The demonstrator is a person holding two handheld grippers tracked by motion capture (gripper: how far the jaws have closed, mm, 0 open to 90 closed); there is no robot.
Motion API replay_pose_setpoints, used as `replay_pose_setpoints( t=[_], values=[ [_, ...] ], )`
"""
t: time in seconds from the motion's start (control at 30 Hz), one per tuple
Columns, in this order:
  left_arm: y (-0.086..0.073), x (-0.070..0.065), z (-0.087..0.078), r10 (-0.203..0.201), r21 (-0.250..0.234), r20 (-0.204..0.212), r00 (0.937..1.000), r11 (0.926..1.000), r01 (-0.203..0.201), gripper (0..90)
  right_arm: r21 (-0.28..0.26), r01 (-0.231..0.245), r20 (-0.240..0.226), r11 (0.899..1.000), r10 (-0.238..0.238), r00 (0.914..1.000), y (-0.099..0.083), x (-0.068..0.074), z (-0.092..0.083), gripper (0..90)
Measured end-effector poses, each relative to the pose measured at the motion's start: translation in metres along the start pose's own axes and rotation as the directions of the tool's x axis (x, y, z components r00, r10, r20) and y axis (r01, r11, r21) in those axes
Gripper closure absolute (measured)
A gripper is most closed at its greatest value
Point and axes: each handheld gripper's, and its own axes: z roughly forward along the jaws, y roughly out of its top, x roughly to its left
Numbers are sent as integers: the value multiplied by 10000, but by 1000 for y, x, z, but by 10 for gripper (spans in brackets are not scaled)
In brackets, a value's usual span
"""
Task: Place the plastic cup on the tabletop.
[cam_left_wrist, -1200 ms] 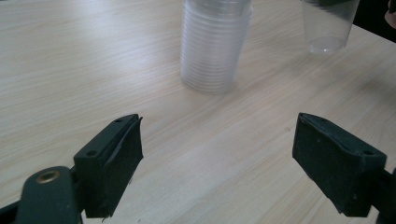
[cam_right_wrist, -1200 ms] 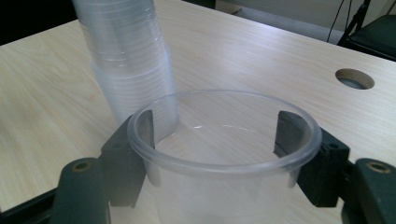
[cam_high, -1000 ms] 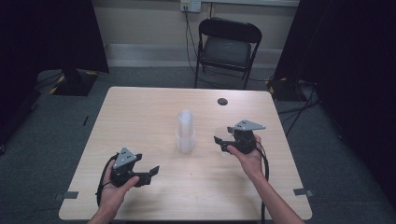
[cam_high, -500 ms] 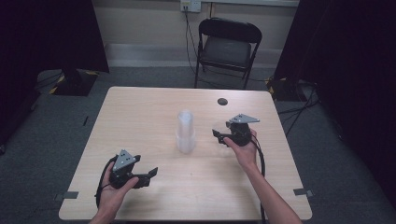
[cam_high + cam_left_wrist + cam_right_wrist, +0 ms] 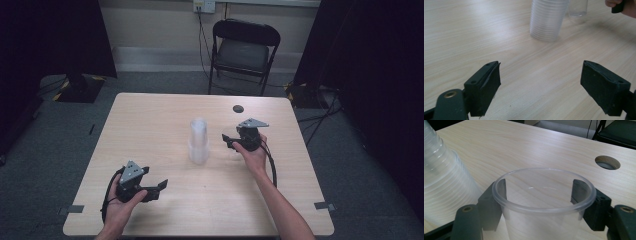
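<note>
Holding a single clear cup (image 5: 544, 202) in my right gripper (image 5: 231, 142) at the moment, jaws clamped on opposite sides of its wall just under the rim, mouth facing up. It's upright, so its long axis runs straight up and down, and it sits a bit right of the stack (image 5: 198, 142) that stands mid-table (image 5: 150, 125). From the right gripper view the stack (image 5: 446, 190) is just off to one side, close but not touching the cup as far as I can tell.

My left gripper (image 5: 159, 187) is down near the front edge, jaws spread wide with nothing between them, pointing across the table toward the stack (image 5: 548, 20). So the stack lies ahead of those jaws and well apart from them.

The right hand (image 5: 252, 152) is clearly nearer to everything. My guess is the next bit is setting this cup down clear of the stack, and the thing to watch is not bumping that tower on the way. There's also a hole (image 5: 238, 108) in the table behind the cup, so I'd keep off that.
</note>
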Motion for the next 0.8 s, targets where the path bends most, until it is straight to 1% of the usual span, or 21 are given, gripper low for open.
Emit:
replay_pose_setpoints(
  t=[0.1, 0.17, 0.27, 0.3, 0.43, 0.47, 0.8],
  values=[
    [-1, 2, 0, -51, 9, -73, 10000, 10000, 51, 163, -9, -107, 24, 9999, 107, 9999, -2, -1, 3, 286],
    [-1, 3, 0, -86, 4, -92, 9999, 10000, 86, 163, -83, -66, 59, 9999, 67, 10000, -3, -2, 3, 286],
    [0, 4, 1, -164, 22, -142, 9998, 9999, 164, 169, -98, -132, 7, 9999, 132, 9999, -6, -2, 2, 286],
    [0, 4, 1, -189, 44, -215, 9996, 9998, 190, 170, -80, -148, 17, 9999, 148, 9999, -7, -3, 2, 285],
    [0, 5, 1, -199, 2, -248, 9995, 9998, 199, 170, -120, -145, 85, 9998, 146, 9999, -11, -4, -1, 287],
    [0, 4, 2, -267, -9, -241, 9994, 9996, 267, 170, -96, -157, 58, 9998, 157, 9999, -12, -4, -1, 286],
    [1, 4, 4, -214, 53, -182, 9996, 9998, 215, 171, -48, -160, 73, 9999, 160, 9998, -6, -6, -1, 277]
  ],
)
